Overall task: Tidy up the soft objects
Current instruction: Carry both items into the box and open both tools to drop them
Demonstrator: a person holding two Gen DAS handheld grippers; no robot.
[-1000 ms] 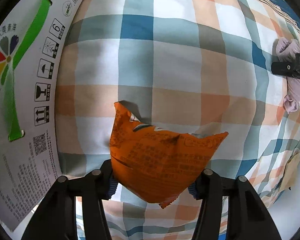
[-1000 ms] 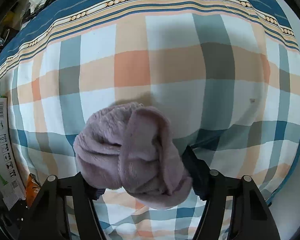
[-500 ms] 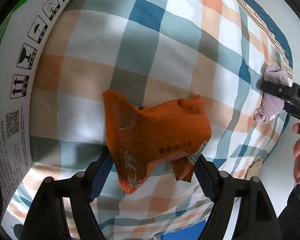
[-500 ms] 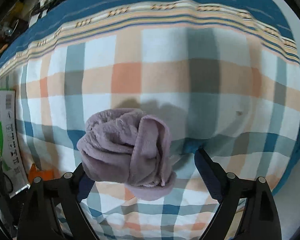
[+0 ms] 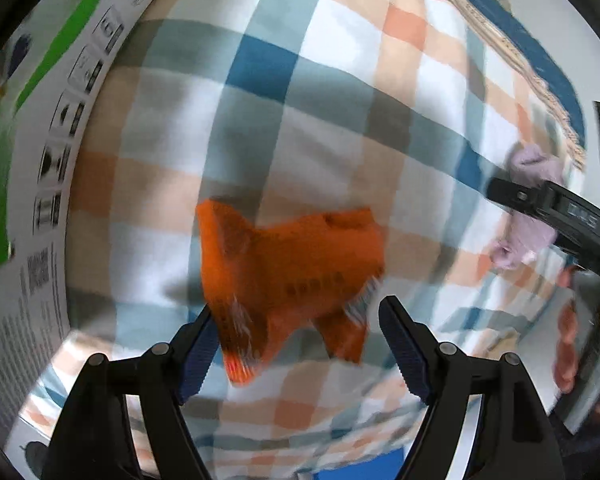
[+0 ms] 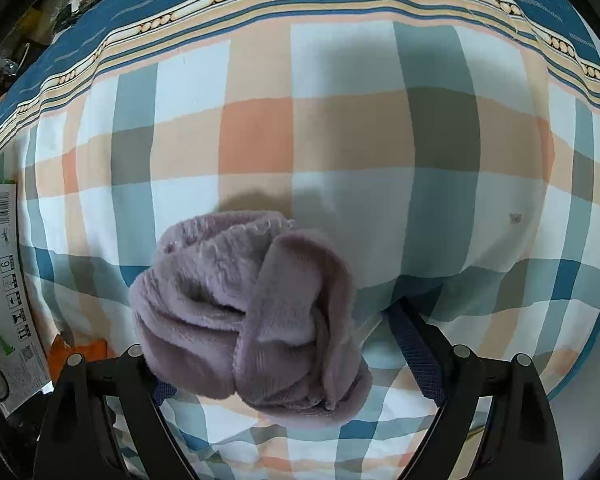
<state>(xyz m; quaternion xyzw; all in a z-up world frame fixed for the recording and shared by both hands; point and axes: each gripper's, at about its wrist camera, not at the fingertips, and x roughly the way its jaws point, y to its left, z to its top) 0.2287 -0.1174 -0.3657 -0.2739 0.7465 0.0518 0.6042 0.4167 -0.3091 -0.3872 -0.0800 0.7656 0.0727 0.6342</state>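
I see left gripper (image 5: 292,344) jaws apart, orange snack bag (image 5: 288,268) loose between them on checked bedsheet (image 5: 260,80); light, crinkly, slippery, I'd pinch flat middle. Right gripper (image 6: 276,364) jaws apart, right pad clear of mauve fleece bundle (image 6: 244,312); soft, squashy, grip thick fold. Cardboard box (image 6: 4,280) shows "6"; bag print unreadable

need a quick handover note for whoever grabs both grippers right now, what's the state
Left gripper: jaws open, the orange snack bag lies loose between them on the checked bedspread, beside the white carton.
Right gripper: jaws open around the fuzzy lilac cloth; no grip visible.
Done: both items appear set down on the bed, apart from each other.
Left: where they should finally go is not visible; likely back both grippers away next.
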